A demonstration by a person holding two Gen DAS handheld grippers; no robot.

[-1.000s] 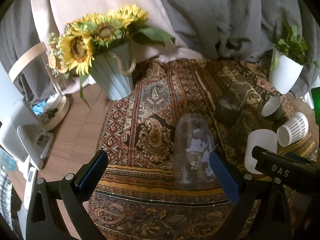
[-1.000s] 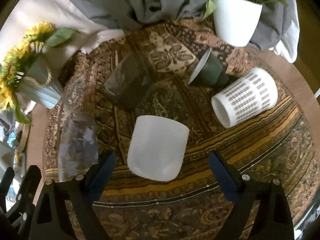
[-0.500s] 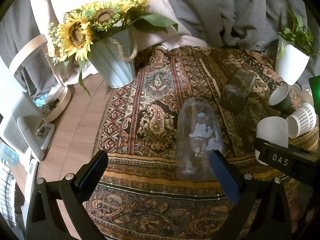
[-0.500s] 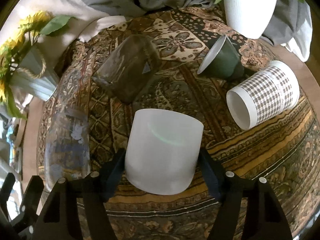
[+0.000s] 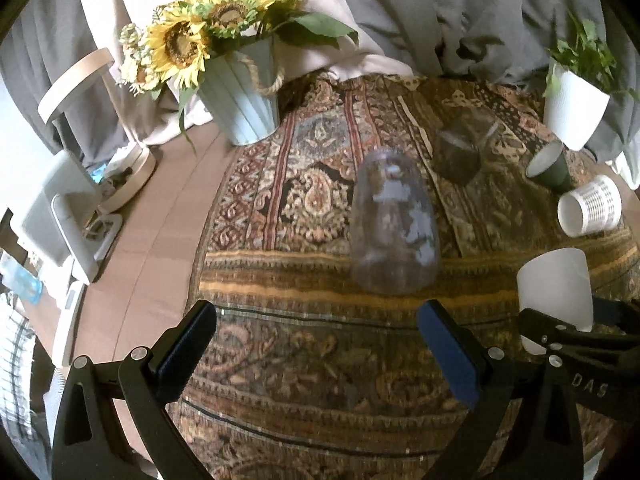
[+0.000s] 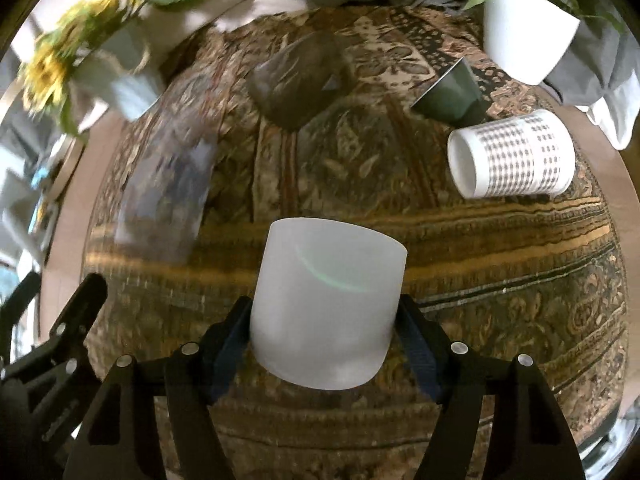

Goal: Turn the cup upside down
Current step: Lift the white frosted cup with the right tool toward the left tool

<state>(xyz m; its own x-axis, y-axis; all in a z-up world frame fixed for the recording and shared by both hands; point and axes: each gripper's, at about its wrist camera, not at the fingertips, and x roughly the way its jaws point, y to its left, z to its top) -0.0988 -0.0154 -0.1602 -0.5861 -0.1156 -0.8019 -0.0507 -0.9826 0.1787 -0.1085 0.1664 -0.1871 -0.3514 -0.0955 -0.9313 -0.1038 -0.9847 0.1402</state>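
My right gripper (image 6: pixel 326 344) is shut on a frosted white cup (image 6: pixel 328 304), its pads against the cup's two sides, and holds it above the patterned cloth (image 6: pixel 500 280). The same cup (image 5: pixel 556 288) shows at the right of the left wrist view, held in the right gripper. A clear cup (image 5: pixel 394 224) stands upside down on the cloth ahead of my left gripper (image 5: pixel 316 344), which is open and empty, drawn back from it. The clear cup (image 6: pixel 168 200) also shows blurred at the left of the right wrist view.
A dark glass cup (image 6: pixel 300 80), a green cup (image 6: pixel 452 94) and a white patterned cup (image 6: pixel 516 156) lie on their sides on the cloth. A sunflower pot (image 5: pixel 240 96) stands at the back left, a white plant pot (image 5: pixel 576 114) at the back right. A white device (image 5: pixel 60 208) sits at the table's left edge.
My right gripper has closed on the white cup and lifted it off the cloth. My left gripper has pulled back from the clear cup and stays open.
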